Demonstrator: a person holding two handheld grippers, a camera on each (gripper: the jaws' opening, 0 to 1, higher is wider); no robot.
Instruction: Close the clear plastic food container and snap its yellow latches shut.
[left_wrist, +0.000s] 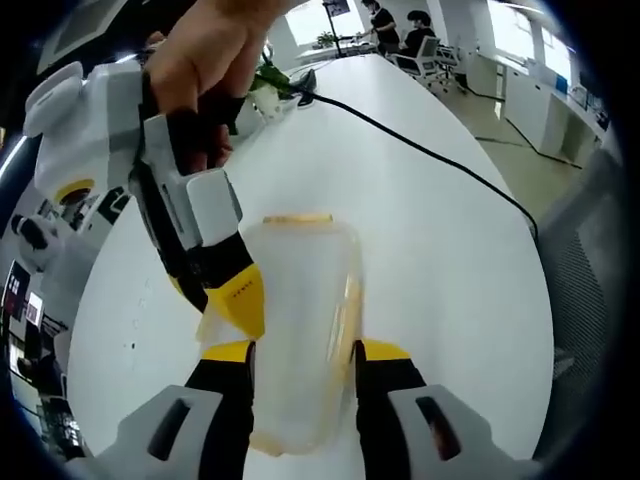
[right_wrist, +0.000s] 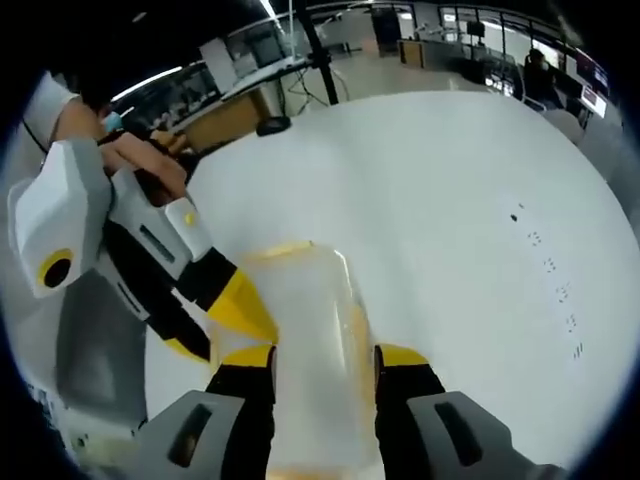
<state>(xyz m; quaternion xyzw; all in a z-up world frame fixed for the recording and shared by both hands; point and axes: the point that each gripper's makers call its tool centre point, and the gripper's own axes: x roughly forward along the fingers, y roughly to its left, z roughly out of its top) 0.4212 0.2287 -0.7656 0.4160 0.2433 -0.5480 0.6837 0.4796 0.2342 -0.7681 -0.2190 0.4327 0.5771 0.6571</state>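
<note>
Lengthwise between left tool (left_wrist: 303, 352) jaws, container (left_wrist: 300, 330), right tool (left_wrist: 215, 270) beside it

Left gripper view: the near end of the clear food container (left_wrist: 300, 330) is running off the lower edge between the left gripper (left_wrist: 305, 352) jaws, and the other gripper's yellow tip is covering its left rim — contact there is not resolving. Right gripper view: the container (right_wrist: 315, 340) is blurring into the white table (right_wrist: 450, 220), its latches — too hazy to judge.
</note>
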